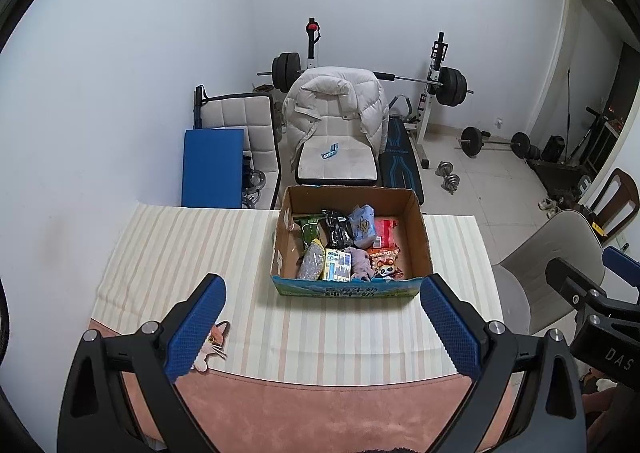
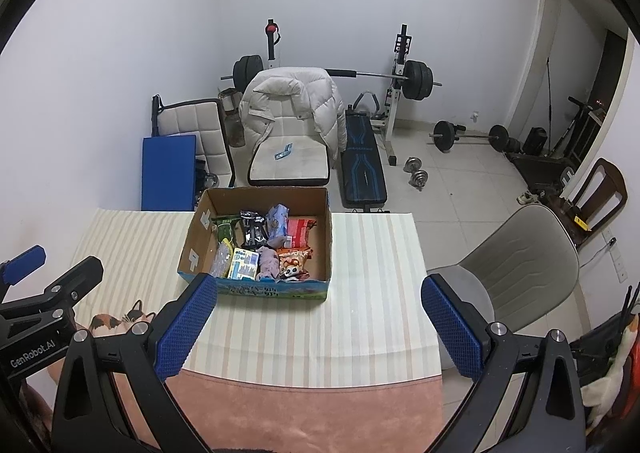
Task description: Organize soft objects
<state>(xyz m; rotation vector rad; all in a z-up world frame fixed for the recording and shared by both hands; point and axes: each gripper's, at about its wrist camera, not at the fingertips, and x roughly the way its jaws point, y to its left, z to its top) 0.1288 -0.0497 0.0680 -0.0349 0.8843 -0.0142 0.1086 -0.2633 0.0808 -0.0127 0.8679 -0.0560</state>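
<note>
- Left wrist view: one cardboard box (image 1: pixel 418 237) on the striped tablecloth (image 1: pixel 192 253) holds about nine soft packets; the left gripper (image 1: pixel 322 317) hovers before it, spread wide, empty.
- Right wrist view: the same box (image 2: pixel 324 237); the right gripper (image 2: pixel 319 317) hovers wide apart, gripping nothing.
</note>
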